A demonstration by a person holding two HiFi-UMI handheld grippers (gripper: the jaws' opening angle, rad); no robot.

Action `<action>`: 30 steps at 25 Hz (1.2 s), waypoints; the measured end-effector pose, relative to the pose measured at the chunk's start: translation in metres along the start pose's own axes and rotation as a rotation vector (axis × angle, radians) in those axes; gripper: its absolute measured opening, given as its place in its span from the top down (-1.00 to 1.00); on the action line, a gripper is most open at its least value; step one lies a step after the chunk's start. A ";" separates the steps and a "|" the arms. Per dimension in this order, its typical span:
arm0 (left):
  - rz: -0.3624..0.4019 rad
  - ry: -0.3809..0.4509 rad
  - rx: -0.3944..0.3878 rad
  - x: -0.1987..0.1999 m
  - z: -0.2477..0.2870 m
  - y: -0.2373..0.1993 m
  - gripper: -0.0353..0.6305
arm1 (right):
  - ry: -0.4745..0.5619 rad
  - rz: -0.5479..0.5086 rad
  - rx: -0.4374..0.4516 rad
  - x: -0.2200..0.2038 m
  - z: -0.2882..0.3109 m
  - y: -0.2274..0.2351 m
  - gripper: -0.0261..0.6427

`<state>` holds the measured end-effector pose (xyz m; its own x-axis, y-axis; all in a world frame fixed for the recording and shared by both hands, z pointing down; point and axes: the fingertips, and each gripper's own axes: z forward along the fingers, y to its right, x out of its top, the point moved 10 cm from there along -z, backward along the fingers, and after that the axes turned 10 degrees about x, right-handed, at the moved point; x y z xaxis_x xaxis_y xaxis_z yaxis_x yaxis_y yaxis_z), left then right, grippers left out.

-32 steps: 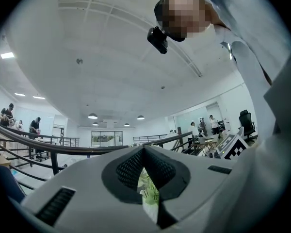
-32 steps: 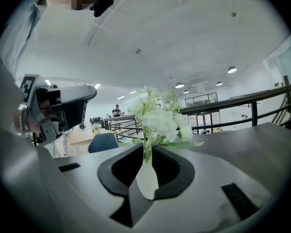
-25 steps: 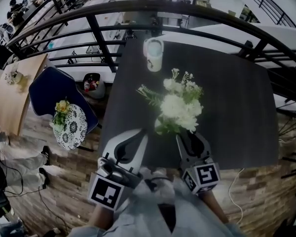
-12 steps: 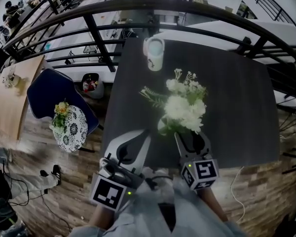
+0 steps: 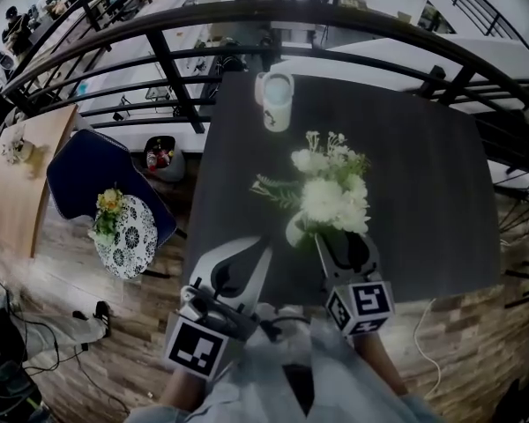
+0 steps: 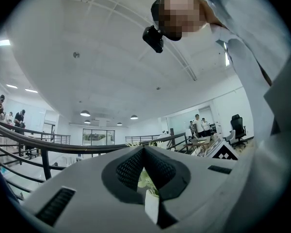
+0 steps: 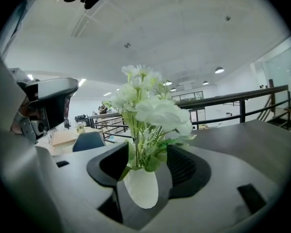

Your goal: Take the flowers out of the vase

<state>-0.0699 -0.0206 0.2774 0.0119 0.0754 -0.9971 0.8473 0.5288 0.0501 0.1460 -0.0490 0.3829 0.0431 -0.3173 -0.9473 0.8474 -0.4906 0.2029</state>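
Right gripper (image 7: 146, 150) angled slightly down, jaws just opening, vase (image 7: 140, 188) between, seemingly untouched.

No words or numbers can be read. The cup (image 5: 275, 101) at the table's (image 5: 423, 201) far edge bears a dark print too small to make out. The left cube (image 5: 196, 346) and right cube (image 5: 361, 305) show only black-and-white square patterns.

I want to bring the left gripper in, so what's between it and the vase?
Nothing: in the head view only bare dark tabletop lies between the left gripper and the white vase.
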 end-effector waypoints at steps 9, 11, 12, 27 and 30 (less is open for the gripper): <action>-0.001 -0.002 -0.006 -0.002 0.003 -0.007 0.90 | -0.015 -0.023 0.004 0.003 0.011 0.000 0.21; -0.002 -0.002 -0.006 -0.002 0.003 -0.008 0.90 | -0.015 -0.017 0.001 0.002 0.012 0.001 0.25; -0.002 -0.002 -0.006 -0.003 0.003 -0.009 0.90 | -0.013 -0.013 -0.002 0.001 0.013 0.001 0.25; 0.000 -0.013 -0.012 -0.006 0.006 -0.012 0.90 | -0.007 -0.011 -0.028 0.000 0.014 0.004 0.57; -0.001 -0.013 -0.013 -0.006 0.006 -0.012 0.90 | -0.005 -0.012 -0.034 -0.001 0.013 0.003 0.61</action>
<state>-0.0765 -0.0323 0.2826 0.0179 0.0634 -0.9978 0.8400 0.5403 0.0494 0.1414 -0.0608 0.3876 0.0301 -0.3159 -0.9483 0.8654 -0.4665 0.1828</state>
